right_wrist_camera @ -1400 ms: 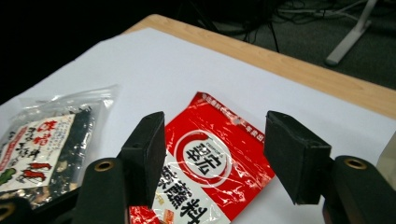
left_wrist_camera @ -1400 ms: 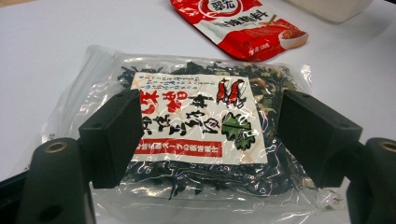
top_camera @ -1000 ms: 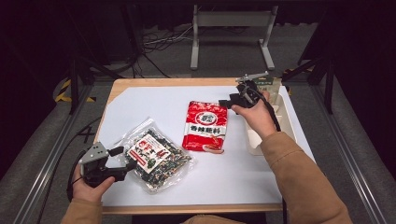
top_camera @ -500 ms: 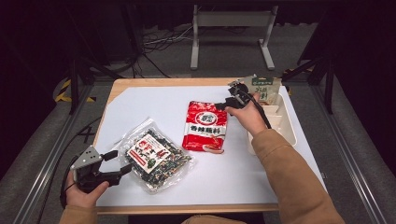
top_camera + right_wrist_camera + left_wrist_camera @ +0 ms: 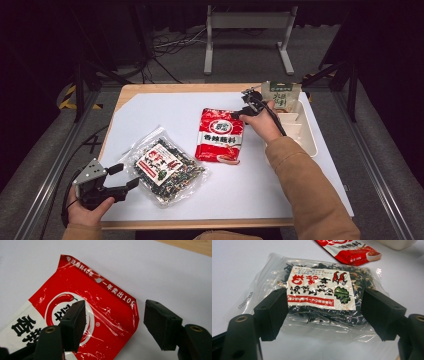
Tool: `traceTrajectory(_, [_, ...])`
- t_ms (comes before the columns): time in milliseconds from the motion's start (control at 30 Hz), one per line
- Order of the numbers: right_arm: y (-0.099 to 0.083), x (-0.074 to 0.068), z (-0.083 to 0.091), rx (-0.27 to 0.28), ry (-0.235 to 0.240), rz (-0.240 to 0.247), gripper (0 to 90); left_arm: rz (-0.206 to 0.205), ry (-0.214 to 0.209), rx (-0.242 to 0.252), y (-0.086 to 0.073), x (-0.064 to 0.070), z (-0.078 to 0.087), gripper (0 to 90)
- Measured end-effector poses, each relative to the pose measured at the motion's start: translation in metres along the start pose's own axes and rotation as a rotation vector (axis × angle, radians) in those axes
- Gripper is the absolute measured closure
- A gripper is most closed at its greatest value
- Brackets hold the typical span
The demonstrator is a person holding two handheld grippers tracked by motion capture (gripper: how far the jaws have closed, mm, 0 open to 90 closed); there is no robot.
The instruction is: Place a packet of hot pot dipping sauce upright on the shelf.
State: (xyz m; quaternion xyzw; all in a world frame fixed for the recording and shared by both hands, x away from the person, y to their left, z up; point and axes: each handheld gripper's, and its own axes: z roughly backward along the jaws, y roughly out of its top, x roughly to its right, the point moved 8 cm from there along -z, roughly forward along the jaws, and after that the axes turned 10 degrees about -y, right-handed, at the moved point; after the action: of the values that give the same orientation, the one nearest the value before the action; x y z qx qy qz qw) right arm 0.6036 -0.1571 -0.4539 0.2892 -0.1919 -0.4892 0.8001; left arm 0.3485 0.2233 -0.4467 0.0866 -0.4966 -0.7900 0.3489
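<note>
Low in the left corner of the high view: left gripper (image 5: 124,176), jaws spread wide, holding nothing, aimed at the clear bag of dried seaweed (image 5: 163,169) just beside it. Probably lined up that way to slide one jaw on each side of the bag's near edge. In the left gripper view, same clear bag of dried seaweed (image 5: 322,293) lying flat between the two wide jaws, white and red label facing up (so the flat bag gives only a thin edge to pinch).

Middle of the high view: red seasoning packet (image 5: 220,135), flat on the white table sheet (image 5: 165,112), well apart from the clear bag. Room left around each, likely so the tongs can reach in.

Upper right of the high view: right gripper (image 5: 239,112) over the packet's top right corner, jaws open wide, nothing gripped. In the right gripper view, the red seasoning packet (image 5: 75,322) has its corner between the jaws, a good spot to grab, most likely.

Far right: green packet (image 5: 281,95) standing in the cream tray (image 5: 306,137), looking put away.
</note>
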Motion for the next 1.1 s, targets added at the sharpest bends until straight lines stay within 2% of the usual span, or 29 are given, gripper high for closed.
traceTrajectory(167, [-0.001,-0.002,-0.005,-0.013,0.000,-0.002,33.7,0.000,-0.003,-0.002,0.000,0.000,0.000,23.0])
traceTrajectory(433, [-0.004,-0.003,-0.012,-0.042,0.034,-0.031,30.8,-0.006,-0.003,-0.001,0.001,-0.001,-0.001,23.0])
traceTrajectory(800, [-0.005,-0.006,-0.021,-0.081,-0.010,-0.036,23.9,-0.006,-0.005,-0.002,0.000,-0.001,-0.001,22.9])
traceTrajectory(900, [-0.007,-0.008,-0.023,-0.096,-0.004,-0.041,23.8,-0.006,-0.005,-0.001,0.001,-0.001,-0.001,22.9])
traceTrajectory(967, [-0.008,-0.010,-0.025,-0.107,0.016,-0.047,24.7,-0.005,-0.005,-0.001,0.001,-0.001,-0.001,22.9])
traceTrajectory(1100, [-0.008,-0.011,-0.023,-0.110,0.014,-0.051,27.2,-0.005,-0.006,0.000,0.001,-0.001,-0.001,22.9])
